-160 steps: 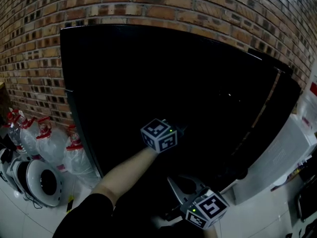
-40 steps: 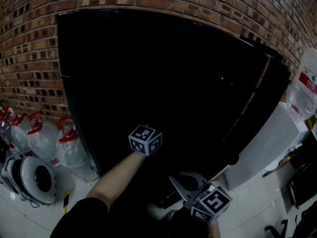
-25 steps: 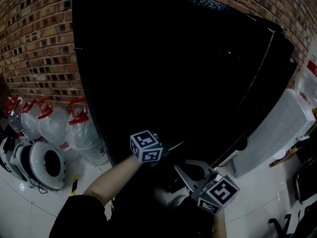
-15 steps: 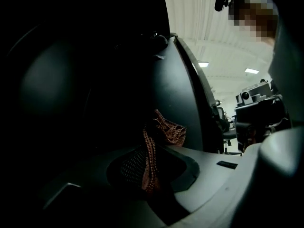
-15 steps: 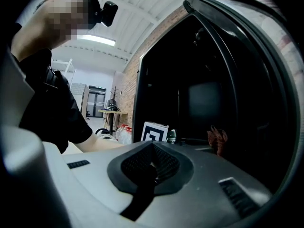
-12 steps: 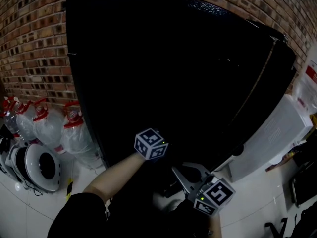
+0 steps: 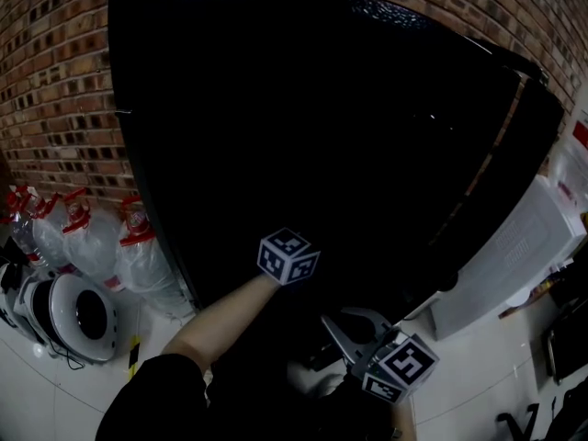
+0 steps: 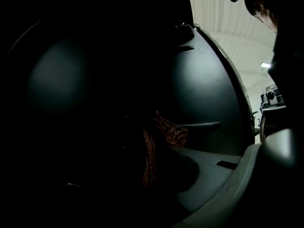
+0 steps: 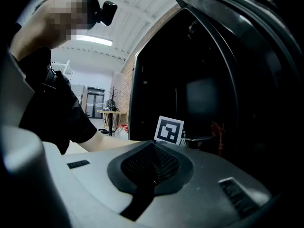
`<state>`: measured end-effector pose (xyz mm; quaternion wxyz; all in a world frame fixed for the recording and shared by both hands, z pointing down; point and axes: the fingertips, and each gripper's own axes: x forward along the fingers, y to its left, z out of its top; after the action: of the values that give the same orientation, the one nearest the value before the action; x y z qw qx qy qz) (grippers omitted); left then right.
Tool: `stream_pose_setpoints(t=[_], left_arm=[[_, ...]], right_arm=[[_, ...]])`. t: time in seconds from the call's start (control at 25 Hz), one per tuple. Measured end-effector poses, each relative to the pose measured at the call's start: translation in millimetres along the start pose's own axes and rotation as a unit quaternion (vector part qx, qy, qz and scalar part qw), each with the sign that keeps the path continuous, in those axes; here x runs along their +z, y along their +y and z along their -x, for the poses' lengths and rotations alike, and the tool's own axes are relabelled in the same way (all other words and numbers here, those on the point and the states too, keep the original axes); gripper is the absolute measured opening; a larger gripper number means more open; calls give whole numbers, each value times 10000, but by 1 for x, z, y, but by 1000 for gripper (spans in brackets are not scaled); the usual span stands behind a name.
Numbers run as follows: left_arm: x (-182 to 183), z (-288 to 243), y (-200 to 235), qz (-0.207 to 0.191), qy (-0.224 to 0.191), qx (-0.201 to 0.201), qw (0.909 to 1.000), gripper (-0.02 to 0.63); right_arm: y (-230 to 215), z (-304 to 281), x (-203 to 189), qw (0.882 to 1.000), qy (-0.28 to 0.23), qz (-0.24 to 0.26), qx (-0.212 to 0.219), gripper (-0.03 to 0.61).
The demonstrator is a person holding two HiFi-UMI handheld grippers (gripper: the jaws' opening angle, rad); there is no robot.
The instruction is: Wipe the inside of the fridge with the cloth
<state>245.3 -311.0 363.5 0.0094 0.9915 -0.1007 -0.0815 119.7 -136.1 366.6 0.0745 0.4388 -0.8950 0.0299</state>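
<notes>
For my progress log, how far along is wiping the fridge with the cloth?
Done: the fridge stands open and the left gripper has its jaws shut on the cloth, reaching inside. In hand: the cloth is in the dark interior; wall contact cannot be told. Left: the wiping itself, since no cleaned area shows. The right gripper hangs outside, jaws shut, empty.

The left claw (image 8: 153, 148) and the right claw (image 9: 152, 148) were built of smooth grey moulded fingers, with a dark, finely textured pad showing on the right one. Each bore a white cube printed with black square markers: the left cube (image 7: 288, 256) and the right cube (image 7: 397, 367). The person wore a black short sleeve (image 7: 152, 398) and, on the head, a small black camera (image 9: 102, 11).
</notes>
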Motion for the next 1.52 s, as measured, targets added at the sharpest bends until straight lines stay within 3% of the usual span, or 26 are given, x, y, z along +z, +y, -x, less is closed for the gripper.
stream_pose_setpoints(t=[0.36,0.68,0.88,1.24,1.52], left_arm=[[-1,-21,44,-77,145,403,9991,49],[-7,-29,78,7,107,1023,9947,49],[-6,-33,88,-64,66,1181,9930,49],[-6,-39,119,-13,15,1912,9815,48],[-7,-29,128,242,74,2018,9791,48]], right_arm=[[-3,-3,8,9996,-156,-211,100,3],[-14,-4,-2,9995,-28,-300,-39,3],[-19,-6,-3,9996,-35,-273,-87,3],[-18,-2,-7,9993,77,-282,-241,3],[-13,2,-8,9987,-37,-396,-330,3]])
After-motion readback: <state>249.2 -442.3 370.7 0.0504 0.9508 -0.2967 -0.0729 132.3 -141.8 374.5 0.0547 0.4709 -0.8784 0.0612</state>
